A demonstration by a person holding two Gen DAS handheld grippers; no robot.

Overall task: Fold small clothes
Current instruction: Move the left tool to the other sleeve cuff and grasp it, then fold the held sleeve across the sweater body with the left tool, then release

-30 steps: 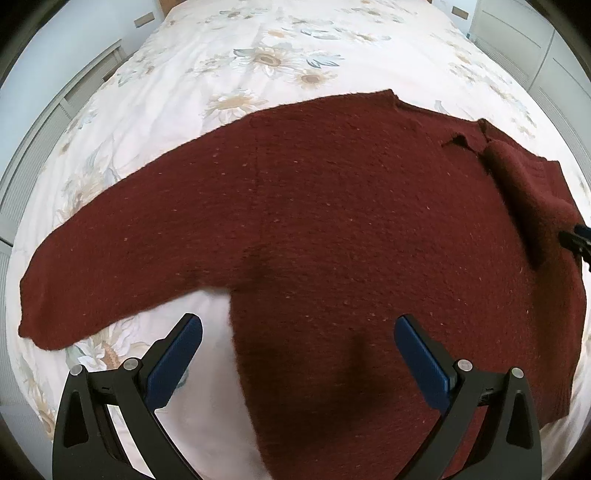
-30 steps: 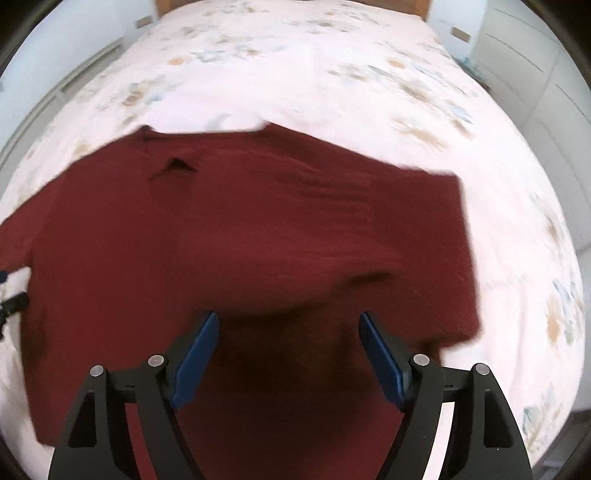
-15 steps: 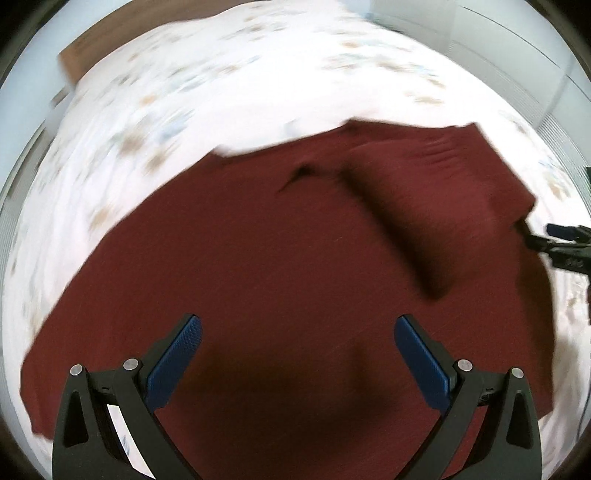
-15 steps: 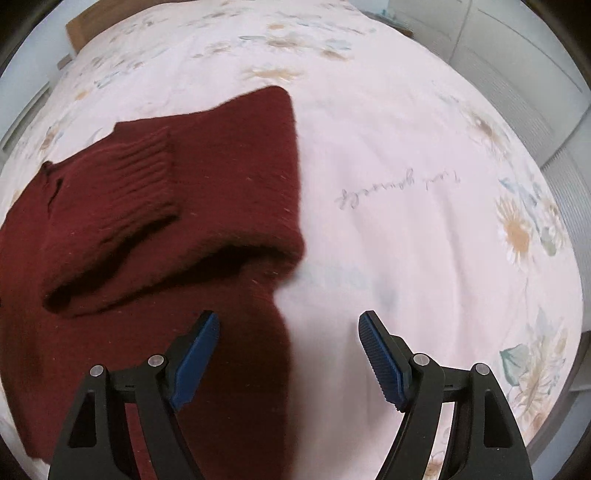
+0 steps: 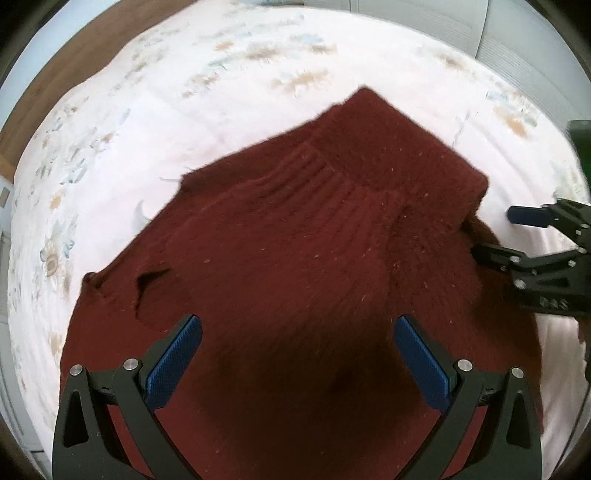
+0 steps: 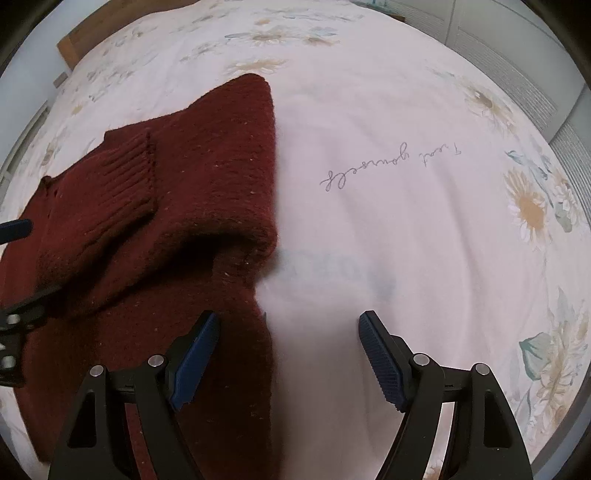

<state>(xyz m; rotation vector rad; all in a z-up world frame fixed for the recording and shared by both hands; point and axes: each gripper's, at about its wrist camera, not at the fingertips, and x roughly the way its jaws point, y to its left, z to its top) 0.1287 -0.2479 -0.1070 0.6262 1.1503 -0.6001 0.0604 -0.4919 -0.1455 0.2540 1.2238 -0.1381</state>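
I work over a wide bed (image 6: 424, 229) with a pale pink cover printed with sunflowers; a line of handwriting-style print (image 6: 391, 168) sits on the bare cloth in the right wrist view, and a wooden headboard (image 6: 96, 29) shows at the far edge of the bed.

On the bed lies the dark red knitted sweater (image 5: 295, 280), spread flat on the cover. One sleeve (image 6: 221, 177) is folded back over the body of the sweater, so its ribbed cuff (image 6: 118, 181) rests on top of the knit, and the fold makes a thick rounded edge near the side of the garment. In the left wrist view the neck opening (image 5: 147, 284) shows as a dark slit toward the left part of the sweater.

My left gripper (image 5: 295, 354) hangs over the body of the sweater, its blue pads spread wide, nothing between them but the knit below; whether the tips touch the fabric I cannot tell.

My right gripper (image 6: 288, 354) is at the side edge of the sweater, also spread wide and holding nothing. Its left pad is over the red knit, its right pad over the bare bed cover, so the sweater edge runs between them.
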